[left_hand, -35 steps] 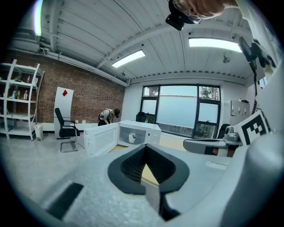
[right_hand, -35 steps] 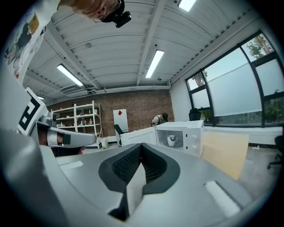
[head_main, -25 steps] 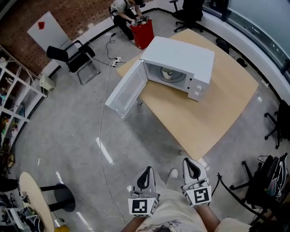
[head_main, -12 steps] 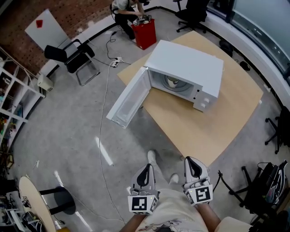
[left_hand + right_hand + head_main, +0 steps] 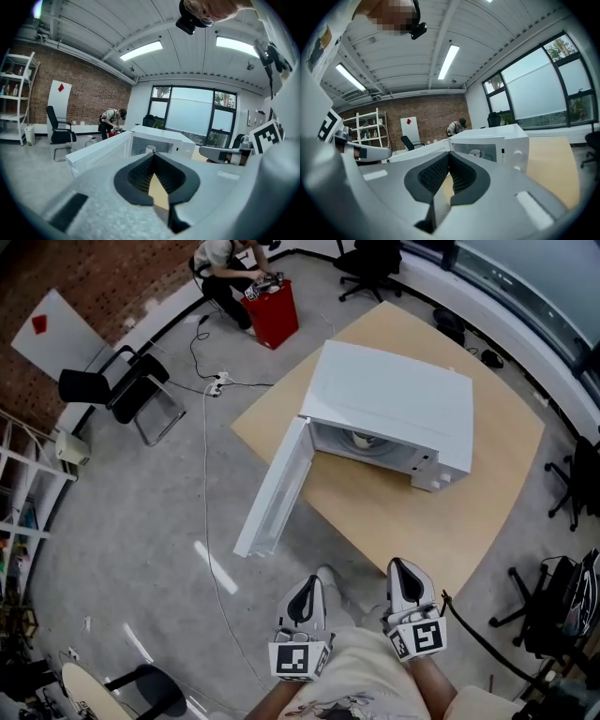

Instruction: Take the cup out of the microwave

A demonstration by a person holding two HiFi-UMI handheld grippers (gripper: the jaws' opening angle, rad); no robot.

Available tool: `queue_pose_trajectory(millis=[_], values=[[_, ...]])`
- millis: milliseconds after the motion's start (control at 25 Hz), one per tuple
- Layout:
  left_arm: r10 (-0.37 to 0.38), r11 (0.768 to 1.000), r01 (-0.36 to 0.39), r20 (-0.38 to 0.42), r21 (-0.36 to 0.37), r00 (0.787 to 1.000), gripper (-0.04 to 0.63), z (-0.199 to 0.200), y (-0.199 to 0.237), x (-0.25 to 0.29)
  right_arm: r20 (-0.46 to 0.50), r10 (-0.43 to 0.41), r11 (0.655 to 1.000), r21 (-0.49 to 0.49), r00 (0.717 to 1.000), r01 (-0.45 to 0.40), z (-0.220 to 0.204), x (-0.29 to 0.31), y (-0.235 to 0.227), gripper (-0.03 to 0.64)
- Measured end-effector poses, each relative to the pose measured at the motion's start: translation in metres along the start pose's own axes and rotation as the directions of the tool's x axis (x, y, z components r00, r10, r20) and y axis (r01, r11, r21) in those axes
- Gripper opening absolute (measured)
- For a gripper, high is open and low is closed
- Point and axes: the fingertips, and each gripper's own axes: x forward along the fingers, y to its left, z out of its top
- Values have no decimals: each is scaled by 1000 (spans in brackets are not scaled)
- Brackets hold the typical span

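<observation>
A white microwave point(image 5: 394, 404) stands on a light wooden table point(image 5: 487, 484), its door point(image 5: 274, 488) swung wide open toward me on the left. Inside it a white cup point(image 5: 361, 439) sits on the turntable, partly hidden by the top edge in the head view. The cup point(image 5: 150, 149) shows small and far beyond the left jaws, and the cup point(image 5: 475, 153) likewise shows beyond the right jaws. My left gripper point(image 5: 302, 601) and right gripper point(image 5: 405, 582) are held side by side low in the head view, well short of the table. Both are shut and hold nothing.
A person crouches by a red box point(image 5: 272, 310) at the back. A black chair point(image 5: 117, 390) and a cable point(image 5: 206, 474) on the floor lie left of the table. Shelves point(image 5: 19, 512) line the left wall. Office chairs point(image 5: 572, 474) stand to the right.
The microwave and table have come closer and lower in the head view as I walk toward them. Both grippers keep their place in the view and stay shut.
</observation>
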Motion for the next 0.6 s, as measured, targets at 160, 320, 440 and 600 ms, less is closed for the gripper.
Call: queue_pose_trajectory(millis=[160,320,440,600], values=[[-63,998,63,1,20,998,0,14,7,24,6,-19,1000,-17,1000,19,9,28,9,5],[-87,996,87,-7,9,996,0,17,4,47,-12,-14,1000,9,1000,14,5,53,7,5],[-96,995,97,-29,17,995,0,12,-1,63,-28,-18,1000,16,999,18,1,62,-2,5],[-95,995,96,-23,15,995,0,10,-6,87,-43,-25,1000,11,999,25,-3,65,-14,5]])
